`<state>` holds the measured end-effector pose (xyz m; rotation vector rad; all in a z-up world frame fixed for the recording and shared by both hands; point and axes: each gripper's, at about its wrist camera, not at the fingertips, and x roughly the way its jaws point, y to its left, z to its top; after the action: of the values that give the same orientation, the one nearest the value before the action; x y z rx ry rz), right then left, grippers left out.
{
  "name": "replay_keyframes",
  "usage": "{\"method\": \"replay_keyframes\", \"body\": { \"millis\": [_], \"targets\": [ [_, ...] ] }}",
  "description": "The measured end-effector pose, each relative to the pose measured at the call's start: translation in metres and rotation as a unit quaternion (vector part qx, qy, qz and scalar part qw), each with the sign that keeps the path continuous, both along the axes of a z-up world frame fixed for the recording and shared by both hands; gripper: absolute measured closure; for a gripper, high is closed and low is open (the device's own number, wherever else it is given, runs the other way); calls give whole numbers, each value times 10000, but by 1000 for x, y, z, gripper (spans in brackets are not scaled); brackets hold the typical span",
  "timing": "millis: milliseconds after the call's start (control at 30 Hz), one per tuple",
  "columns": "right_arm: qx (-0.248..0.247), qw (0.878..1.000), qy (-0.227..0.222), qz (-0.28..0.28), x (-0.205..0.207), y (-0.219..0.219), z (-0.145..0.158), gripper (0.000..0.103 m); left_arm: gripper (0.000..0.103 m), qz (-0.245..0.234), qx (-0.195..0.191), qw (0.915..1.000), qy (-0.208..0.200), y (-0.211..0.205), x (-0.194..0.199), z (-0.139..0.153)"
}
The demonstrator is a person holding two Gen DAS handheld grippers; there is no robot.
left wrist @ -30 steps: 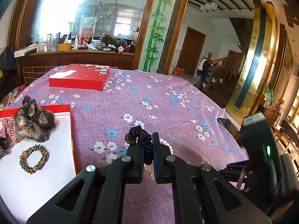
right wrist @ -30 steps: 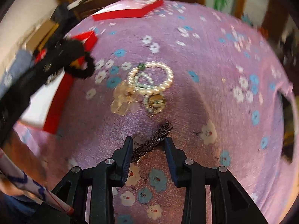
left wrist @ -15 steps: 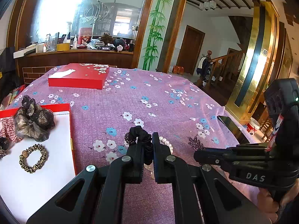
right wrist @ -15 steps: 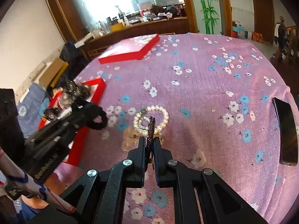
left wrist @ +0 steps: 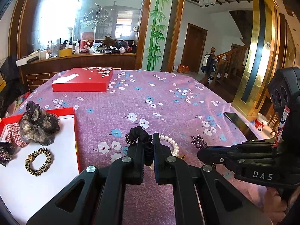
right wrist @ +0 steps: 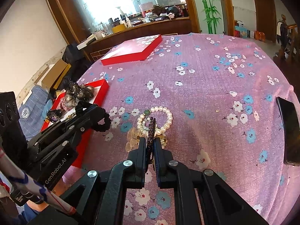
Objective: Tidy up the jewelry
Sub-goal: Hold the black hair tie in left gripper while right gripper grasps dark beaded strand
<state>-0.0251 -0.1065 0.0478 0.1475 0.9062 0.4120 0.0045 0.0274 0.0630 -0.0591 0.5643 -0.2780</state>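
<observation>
My left gripper (left wrist: pixel 148 142) is shut on a black scrunchie (left wrist: pixel 139 134) and holds it above the purple flowered cloth, right of the open red box (left wrist: pixel 75 131). The scrunchie also shows in the right wrist view (right wrist: pixel 102 121). My right gripper (right wrist: pixel 150 140) is shut on a dark sparkly leaf hair clip (right wrist: pixel 151 129), lifted over the pearl bracelets (right wrist: pixel 163 120). The clip also shows in the left wrist view (left wrist: pixel 199 142), as do the pearls (left wrist: pixel 171 143). The box holds a brown scrunchie (left wrist: pixel 38 127), a leopard bracelet (left wrist: pixel 38 162) and a plaid scrunchie (left wrist: pixel 12 135).
The red box lid (left wrist: pixel 84 79) lies at the far side of the table. A black phone (right wrist: pixel 287 129) lies at the table's right edge. A translucent yellowish clip (right wrist: pixel 132 137) lies by the pearls. A cluttered wooden counter (left wrist: pixel 78 56) stands behind the table.
My right gripper closed on the leaf hair clip and lifted it off the cloth; it now holds steady. The left gripper has barely moved with the black scrunchie.
</observation>
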Motion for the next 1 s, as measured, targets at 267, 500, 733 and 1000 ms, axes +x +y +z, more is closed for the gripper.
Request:
{"method": "replay_keyframes", "body": {
  "millis": [267,500,733,1000],
  "targets": [
    [-46,10000,50,37,1,2,-3,94,96,71,112,9999,2,1,1,-2],
    [-57,10000,64,38,2,3,-5,94,96,112,162,9998,-14,1,2,-2],
    [-47,10000,37,39,3,3,-5,94,96,154,204,9997,-29,2,2,-2],
    [37,9999,-107,45,2,2,-3,94,96,281,325,9990,-157,2,1,1]
  ]
}}
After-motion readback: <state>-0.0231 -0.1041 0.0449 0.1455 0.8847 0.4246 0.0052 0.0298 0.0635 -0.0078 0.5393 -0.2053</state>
